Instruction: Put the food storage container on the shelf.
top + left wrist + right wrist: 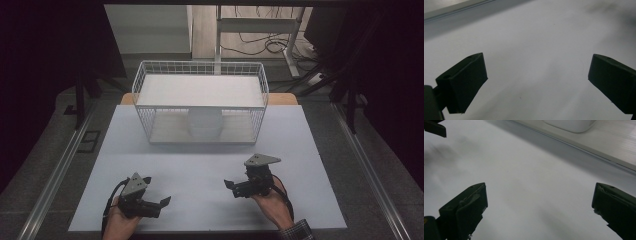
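Note:
My left gripper (pixel 158 190) rests low over the near left of the white tabletop (pixel 200 160), held in a hand, pointing right. In the left gripper view its jaws (pixel 535 66) stand wide apart with bare table between them. My right gripper (pixel 230 188) sits at the near right, pointing left toward the other. Its jaws (pixel 539 192) are also wide open and hold nothing. A white rounded container (pixel 204 123) stands on the lower level of a white wire rack (pixel 145 82) at the back of the table; its base (pixel 571 125) appears at the top of the right gripper view.
The wire rack has a flat white top shelf (pixel 200 91) above the container. A tip of the left gripper (pixel 434 128) appears at the top left of the right gripper view. Metal rails (pixel 60 170) run along both table sides. Cables lie on the floor behind.

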Demonstrator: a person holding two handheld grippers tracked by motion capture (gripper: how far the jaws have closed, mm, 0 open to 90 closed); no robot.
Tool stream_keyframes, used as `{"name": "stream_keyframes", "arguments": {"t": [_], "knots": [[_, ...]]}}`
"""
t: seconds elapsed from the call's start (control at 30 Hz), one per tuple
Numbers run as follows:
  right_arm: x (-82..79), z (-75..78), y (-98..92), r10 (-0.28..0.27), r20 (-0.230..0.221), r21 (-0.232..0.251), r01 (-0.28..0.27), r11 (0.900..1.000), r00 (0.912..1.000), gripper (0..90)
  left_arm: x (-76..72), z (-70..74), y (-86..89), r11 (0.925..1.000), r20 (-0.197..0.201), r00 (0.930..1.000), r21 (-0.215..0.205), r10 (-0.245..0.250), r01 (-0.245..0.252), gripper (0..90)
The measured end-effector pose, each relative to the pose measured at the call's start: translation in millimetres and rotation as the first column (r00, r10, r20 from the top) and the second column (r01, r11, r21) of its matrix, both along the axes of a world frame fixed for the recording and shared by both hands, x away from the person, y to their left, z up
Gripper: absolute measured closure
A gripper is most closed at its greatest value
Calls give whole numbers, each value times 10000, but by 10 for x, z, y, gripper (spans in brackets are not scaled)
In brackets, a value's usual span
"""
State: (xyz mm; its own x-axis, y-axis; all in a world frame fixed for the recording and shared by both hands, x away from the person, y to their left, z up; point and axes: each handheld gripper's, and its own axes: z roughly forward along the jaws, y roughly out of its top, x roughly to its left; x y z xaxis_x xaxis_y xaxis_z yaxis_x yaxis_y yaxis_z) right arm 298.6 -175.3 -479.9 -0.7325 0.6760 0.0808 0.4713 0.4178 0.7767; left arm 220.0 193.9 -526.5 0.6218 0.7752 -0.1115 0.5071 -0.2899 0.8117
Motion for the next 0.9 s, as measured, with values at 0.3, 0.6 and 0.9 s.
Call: {"name": "stream_keyframes", "arguments": {"t": [0.3, 0.6, 0.9], "knots": [[-152, 11, -229, -429, 349, -134, 433, 9990, 9985, 0, -49, 41, 136, 9984, 265, 9991, 452, 333, -345, 15], [-280, 23, -471, -871, 561, -37, 874, 9962, 9946, 0, -150, 69, 348, 9949, 466, 9956, 550, 815, -840, 16], [-419, 8, -719, -1427, 720, 15, 1429, 9897, 9871, 0, -245, 30, 462, 9940, 428, 9947, 526, 939, -961, 9]]}}
